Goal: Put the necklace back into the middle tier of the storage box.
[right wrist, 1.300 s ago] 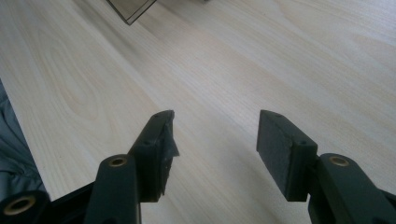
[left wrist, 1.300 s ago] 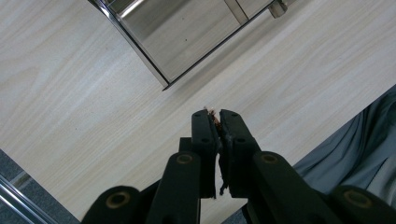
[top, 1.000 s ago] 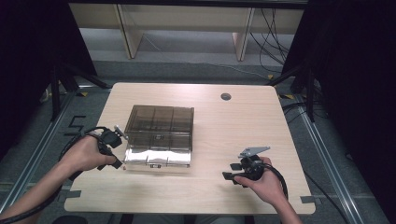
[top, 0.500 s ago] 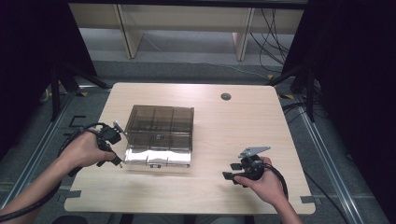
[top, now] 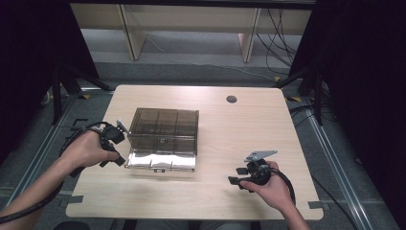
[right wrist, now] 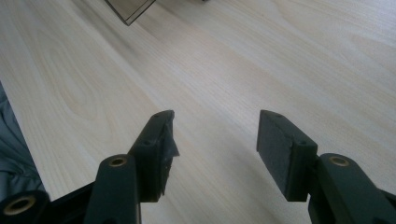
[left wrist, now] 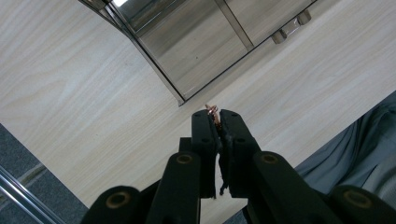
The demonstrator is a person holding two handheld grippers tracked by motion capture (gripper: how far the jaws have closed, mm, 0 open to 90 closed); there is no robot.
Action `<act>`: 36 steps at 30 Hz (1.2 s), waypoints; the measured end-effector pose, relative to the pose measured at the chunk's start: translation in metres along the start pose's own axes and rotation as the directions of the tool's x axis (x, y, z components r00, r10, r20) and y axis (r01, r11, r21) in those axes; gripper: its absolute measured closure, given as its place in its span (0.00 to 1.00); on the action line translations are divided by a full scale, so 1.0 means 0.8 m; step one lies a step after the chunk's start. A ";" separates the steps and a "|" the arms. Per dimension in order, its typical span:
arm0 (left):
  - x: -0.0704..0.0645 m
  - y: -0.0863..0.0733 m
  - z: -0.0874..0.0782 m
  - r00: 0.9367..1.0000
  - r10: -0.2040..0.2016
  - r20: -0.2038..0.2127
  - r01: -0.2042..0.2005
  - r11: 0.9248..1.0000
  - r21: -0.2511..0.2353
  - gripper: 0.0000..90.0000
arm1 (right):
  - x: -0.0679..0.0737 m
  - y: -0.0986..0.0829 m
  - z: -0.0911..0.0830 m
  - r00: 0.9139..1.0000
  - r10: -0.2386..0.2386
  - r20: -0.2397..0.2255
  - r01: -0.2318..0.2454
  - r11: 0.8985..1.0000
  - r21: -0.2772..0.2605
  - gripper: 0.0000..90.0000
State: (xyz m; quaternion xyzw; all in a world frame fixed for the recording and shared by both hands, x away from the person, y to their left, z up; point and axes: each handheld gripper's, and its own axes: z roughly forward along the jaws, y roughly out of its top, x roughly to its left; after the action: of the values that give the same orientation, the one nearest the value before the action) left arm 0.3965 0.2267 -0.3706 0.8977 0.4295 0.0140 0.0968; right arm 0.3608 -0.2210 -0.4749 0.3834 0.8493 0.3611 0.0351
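Observation:
A smoky translucent compartment box (top: pixel 165 125) stands on the table left of centre. Its clear lid (top: pixel 160 161) lies open flat toward the near edge; in the left gripper view the lid (left wrist: pixel 196 42) shows with two small latches. At the lid's near left corner my left gripper (top: pixel 118 159) (left wrist: pixel 215 119) is shut on a tiny copper-coloured piece (left wrist: pixel 212 111) that sticks out between the tips, just above the wood. My right gripper (top: pixel 236 175) (right wrist: pixel 215 130) is open with nothing between its fingers, low over bare wood at the near right.
The light wooden table (top: pixel 249 129) has a round cable hole (top: pixel 231 99) at the back right. A corner of the box (right wrist: pixel 128 10) shows far ahead in the right gripper view. Grey cloth (left wrist: pixel 359 144) lies past the table's near edge.
My left hand and gripper have shifted slightly farther up the table beside the box's left side. The right gripper has stayed put.

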 end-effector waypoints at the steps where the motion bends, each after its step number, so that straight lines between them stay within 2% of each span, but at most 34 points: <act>1: -0.002 0.000 0.000 1.000 -0.021 0.003 0.021 1.000 -0.005 0.94 | 0.000 0.000 0.000 1.000 0.000 0.000 0.000 1.000 0.000 0.52; 3: -0.001 0.001 -0.002 1.000 -0.013 0.002 0.013 1.000 0.004 0.94 | 0.000 0.000 0.000 1.000 -0.003 0.000 0.003 1.000 -0.003 0.52; 4: -0.001 0.003 -0.002 1.000 -0.012 0.000 0.012 1.000 -0.016 0.94 | 0.000 0.000 0.000 1.000 -0.002 0.000 0.002 1.000 -0.003 0.52; 7: -0.003 0.003 -0.003 0.999 -0.032 0.002 0.032 0.999 -0.022 0.94 | 0.000 0.000 0.000 1.000 -0.001 0.001 0.001 1.000 -0.004 0.52; 8: 0.000 0.006 -0.005 1.000 0.001 -0.004 -0.001 1.000 -0.004 0.94 | 0.000 0.000 0.000 1.000 -0.002 0.000 0.002 1.000 -0.003 0.52; 10: -0.002 0.007 -0.005 1.000 -0.009 -0.001 0.009 1.000 -0.022 0.94 | 0.000 0.000 0.000 1.000 -0.003 0.000 0.003 1.000 -0.003 0.52; 11: -0.002 0.008 -0.006 1.000 -0.007 -0.001 0.007 1.000 -0.008 0.94 | 0.000 0.000 0.000 1.000 -0.003 0.000 0.003 1.000 -0.003 0.52; 14: -0.002 0.008 -0.007 1.000 -0.014 -0.001 0.014 1.000 -0.007 0.94 | -0.001 0.000 0.000 1.000 -0.002 0.000 0.002 1.000 -0.004 0.52; 16: -0.002 0.010 -0.008 1.000 -0.005 -0.003 0.005 1.000 -0.002 0.94 | 0.000 0.000 0.000 1.000 -0.001 -0.003 0.001 1.000 -0.004 0.52; 17: -0.002 0.012 -0.008 1.000 -0.007 -0.003 0.007 1.000 -0.022 0.94 | -0.001 0.000 0.000 1.000 -0.003 0.000 0.003 1.000 -0.003 0.52; 18: -0.002 0.012 -0.008 1.000 -0.007 -0.003 0.007 1.000 -0.022 0.94 | -0.001 0.000 0.000 1.000 -0.003 0.000 0.003 1.000 -0.003 0.52; 20: -0.003 0.012 -0.009 1.000 -0.012 -0.002 0.012 1.000 -0.006 0.94 | -0.001 0.000 0.000 1.000 -0.003 0.000 0.003 1.000 -0.003 0.52; 21: -0.001 0.014 -0.009 1.000 0.007 -0.005 -0.007 1.000 -0.004 0.94 | -0.001 0.000 0.000 1.000 -0.003 0.000 0.003 1.000 -0.003 0.52; 22: -0.001 0.014 -0.009 1.000 0.007 -0.005 -0.007 1.000 -0.004 0.94 | -0.001 0.000 0.000 1.000 -0.004 0.000 0.004 1.000 -0.003 0.52; 23: -0.005 0.014 -0.006 0.999 -0.038 0.002 0.038 0.999 -0.023 0.94 | -0.001 0.000 0.000 1.000 -0.003 0.000 0.003 1.000 -0.002 0.52; 24: -0.003 0.015 -0.007 1.000 -0.005 -0.002 0.005 1.000 -0.009 0.94 | 0.001 0.000 0.001 1.000 0.008 -0.002 -0.008 1.000 0.001 0.52; 25: -0.003 0.016 -0.007 1.000 -0.001 -0.001 0.001 1.000 0.001 0.94 | 0.000 0.000 0.001 1.000 0.000 -0.002 0.000 1.000 -0.001 0.52; 27: -0.003 0.017 -0.007 1.000 -0.004 -0.001 0.004 1.000 0.001 0.94 | 0.000 0.000 0.001 1.000 0.001 -0.003 -0.001 1.000 -0.001 0.52; 28: -0.005 0.018 -0.007 1.000 -0.022 0.001 0.022 1.000 -0.009 0.94 | 0.001 0.000 0.001 1.000 0.004 -0.003 -0.004 1.000 0.001 0.52; 29: -0.004 0.018 -0.008 1.000 -0.009 -0.002 0.009 1.000 -0.004 0.94 | 0.000 0.000 0.001 1.000 0.001 -0.003 -0.001 1.000 -0.002 0.52; 30: -0.007 0.020 -0.007 1.000 -0.025 0.001 0.025 1.000 -0.015 0.94 | -0.001 0.000 0.001 1.000 -0.003 0.001 0.003 1.000 -0.002 0.52; 32: -0.005 0.023 -0.008 1.000 0.013 -0.004 -0.013 1.000 -0.003 0.94 | -0.001 0.000 0.001 1.000 -0.003 0.002 0.003 1.000 -0.002 0.52; 33: -0.008 0.023 -0.008 1.000 -0.013 0.000 0.013 1.000 -0.002 0.94 | -0.001 0.000 0.001 1.000 -0.001 0.001 0.001 1.000 -0.001 0.52; 36: -0.007 0.026 -0.008 1.000 0.008 -0.002 -0.008 1.000 -0.011 0.94 | 0.001 0.000 0.001 1.000 0.006 -0.003 -0.006 1.000 0.001 0.52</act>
State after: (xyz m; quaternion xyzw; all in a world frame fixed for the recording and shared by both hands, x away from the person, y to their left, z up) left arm 0.4080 0.2107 -0.3600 0.8989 0.4260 0.0178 0.1011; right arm 0.3606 -0.2204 -0.4754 0.3856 0.8483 0.3615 0.0325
